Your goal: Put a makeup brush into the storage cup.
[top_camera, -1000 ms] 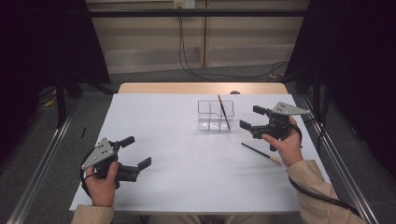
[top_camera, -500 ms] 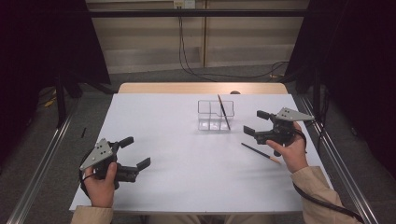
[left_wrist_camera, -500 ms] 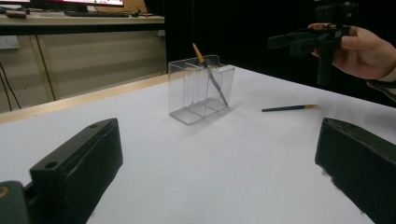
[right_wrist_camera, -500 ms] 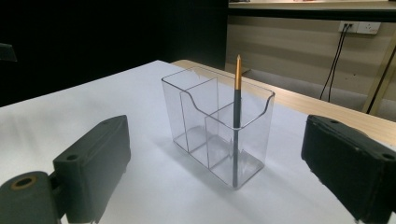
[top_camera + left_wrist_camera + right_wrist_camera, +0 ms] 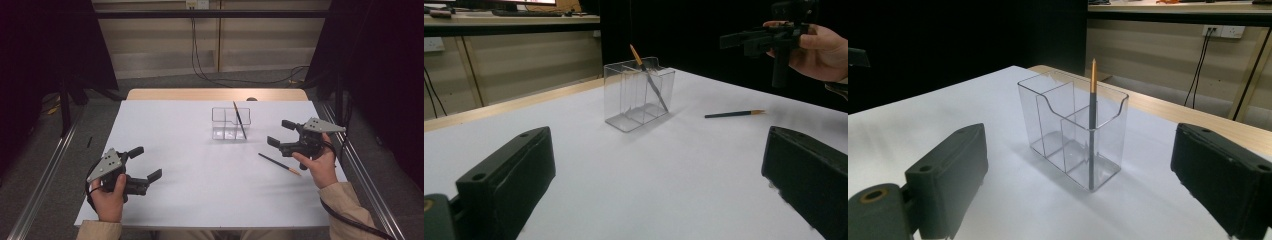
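A clear plastic holder (image 5: 223, 123) with several compartments stands on the white table, right of centre toward the back. One thin dark brush with an orange end (image 5: 239, 120) leans inside it. A second brush (image 5: 279, 163) lies flat on the table, near the right. My right gripper (image 5: 279, 132) is open and empty, held above the table just beyond that lying brush and facing the holder (image 5: 1073, 130). At the near left, my left gripper (image 5: 145, 162) rests open and empty, far from the holder (image 5: 639, 92) and the lying brush (image 5: 731, 114).
The white tabletop (image 5: 200, 200) ends in a wooden strip (image 5: 215, 94) at the back. Metal rails (image 5: 45, 185) run along both sides. Cables hang against the back wall (image 5: 195, 55). The person's right hand (image 5: 824, 50) is at the upper right of the left gripper view.
My right gripper has drifted down and to the right, toward the near side, staying open. The left gripper has barely moved.
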`<state>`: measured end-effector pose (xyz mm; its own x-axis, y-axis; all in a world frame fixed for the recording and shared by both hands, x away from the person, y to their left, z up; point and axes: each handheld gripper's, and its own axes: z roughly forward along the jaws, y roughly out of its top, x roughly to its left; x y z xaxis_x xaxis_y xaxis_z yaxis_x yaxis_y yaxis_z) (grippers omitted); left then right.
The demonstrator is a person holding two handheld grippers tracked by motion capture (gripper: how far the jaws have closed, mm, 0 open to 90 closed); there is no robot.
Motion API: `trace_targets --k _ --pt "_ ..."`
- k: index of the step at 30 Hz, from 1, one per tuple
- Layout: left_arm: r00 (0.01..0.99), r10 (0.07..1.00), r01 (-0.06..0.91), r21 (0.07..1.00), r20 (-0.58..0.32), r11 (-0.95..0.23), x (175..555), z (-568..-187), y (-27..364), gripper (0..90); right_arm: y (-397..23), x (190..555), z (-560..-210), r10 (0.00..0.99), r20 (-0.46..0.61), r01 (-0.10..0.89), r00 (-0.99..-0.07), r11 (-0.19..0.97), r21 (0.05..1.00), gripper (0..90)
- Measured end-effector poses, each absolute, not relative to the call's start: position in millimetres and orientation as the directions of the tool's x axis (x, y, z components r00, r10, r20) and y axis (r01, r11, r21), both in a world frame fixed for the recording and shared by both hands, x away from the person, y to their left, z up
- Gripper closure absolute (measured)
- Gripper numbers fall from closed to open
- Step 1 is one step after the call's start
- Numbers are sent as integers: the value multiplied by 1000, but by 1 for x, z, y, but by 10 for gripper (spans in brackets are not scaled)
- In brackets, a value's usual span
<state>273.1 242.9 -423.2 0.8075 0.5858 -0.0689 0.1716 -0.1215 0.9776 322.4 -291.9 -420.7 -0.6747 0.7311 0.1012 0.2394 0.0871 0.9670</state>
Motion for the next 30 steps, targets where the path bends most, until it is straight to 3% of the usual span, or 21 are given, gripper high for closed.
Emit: trace_targets --k 30 --pt "806 588 171 977 -66 -125 273 -423 243 6 -308 319 -432 736 108 323 -668 156 934 89"
